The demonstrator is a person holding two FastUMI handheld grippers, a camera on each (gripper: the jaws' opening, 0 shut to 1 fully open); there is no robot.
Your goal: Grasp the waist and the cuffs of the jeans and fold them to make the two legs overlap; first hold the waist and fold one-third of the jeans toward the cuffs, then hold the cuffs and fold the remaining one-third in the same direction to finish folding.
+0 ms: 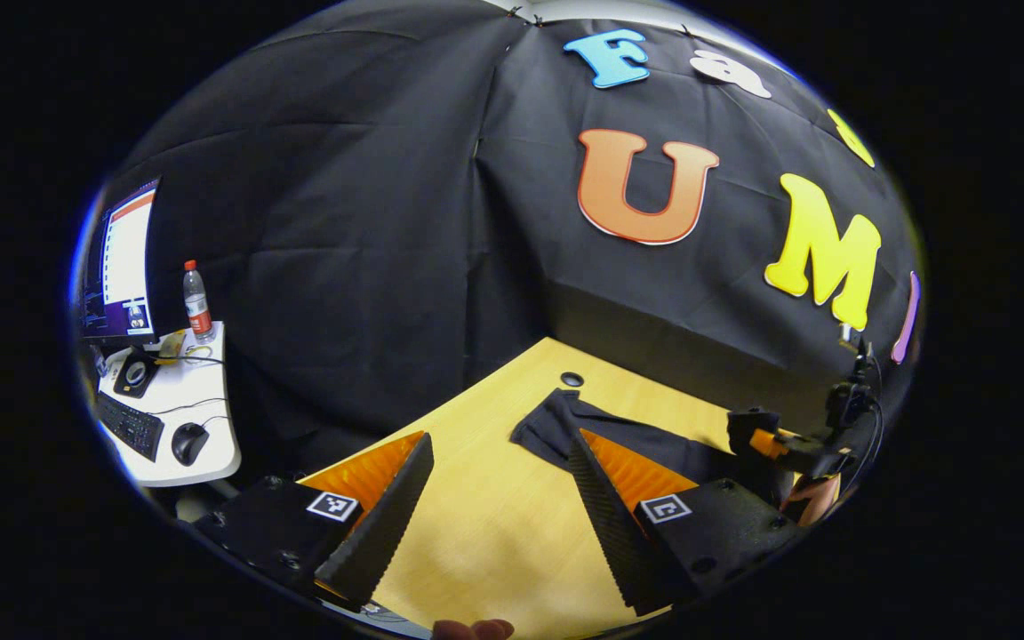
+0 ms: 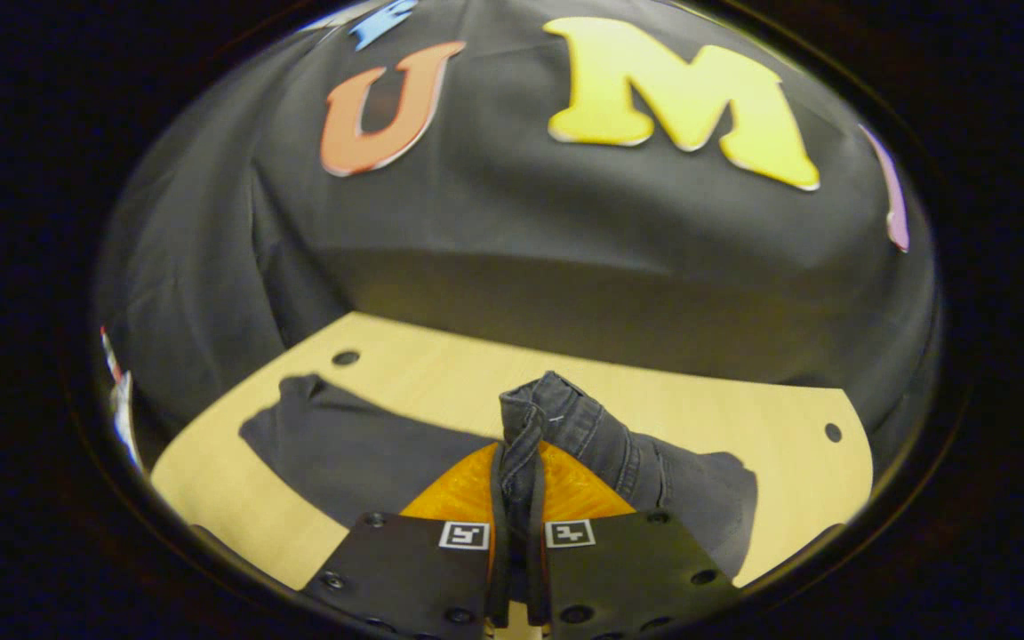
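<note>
- While the left gripper (image 1: 499, 498) hangs over the wooden table (image 1: 485, 533) with its two fingers spread wide and nothing between them, the dark jeans (image 1: 619, 436) lie flat on the table toward 2 o'clock of it in the left gripper view
- In that view one end of the jeans points toward a small hole in the tabletop (image 1: 572, 380) at 12 o'clock, and the cloth runs off toward 3 o'clock behind the gripper's right-hand finger
- The right gripper (image 1: 774, 444), seen farther off at 3 o'clock in the left gripper view, sits at the far end of the jeans
- In the right gripper view, the right gripper (image 2: 517, 569) has its fingers pressed together on a bunched, seamed edge of the jeans (image 2: 556, 427), which stands up in a ridge just above the fingertips
- The rest of the jeans spreads flat on the table (image 2: 743, 418) toward 9 o'clock and 3 o'clock of that ridge
- A side desk (image 1: 201, 418) at 9 o'clock in the left gripper view carries a monitor (image 1: 125, 262), a bottle (image 1: 197, 304), a keyboard (image 1: 130, 425) and a mouse (image 1: 189, 442)
</note>
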